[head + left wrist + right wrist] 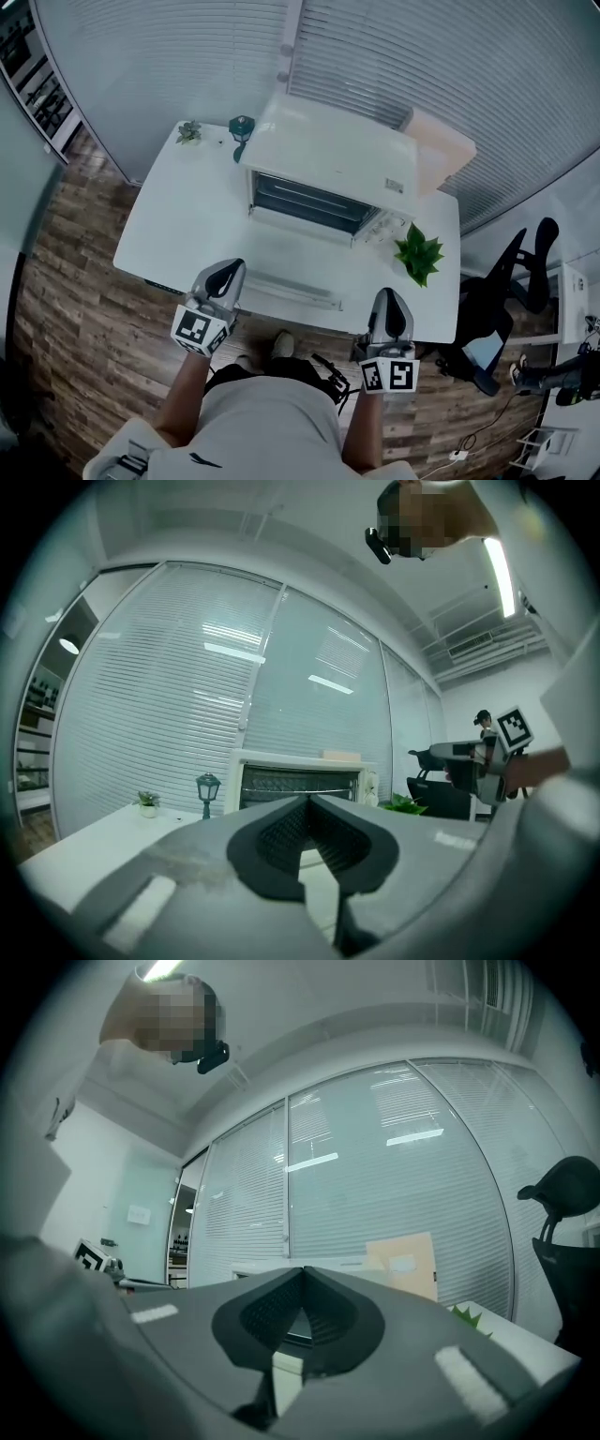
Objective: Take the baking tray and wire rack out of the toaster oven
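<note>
White toaster oven sits at the far side of the table, well ahead of both sets of fingertips, its mouth facing us and apparently open, with the wire rack showing as thin bars inside; the baking tray we cannot pick out. Our left gripper and right gripper each have fingers pressed together on nothing, level at the near table edge. We judge this an approach pose, since they must part to pinch the rack.

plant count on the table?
2: a small potted plant at the far left corner, a bigger leafy plant right of the toaster oven. More could hide behind it.
</note>
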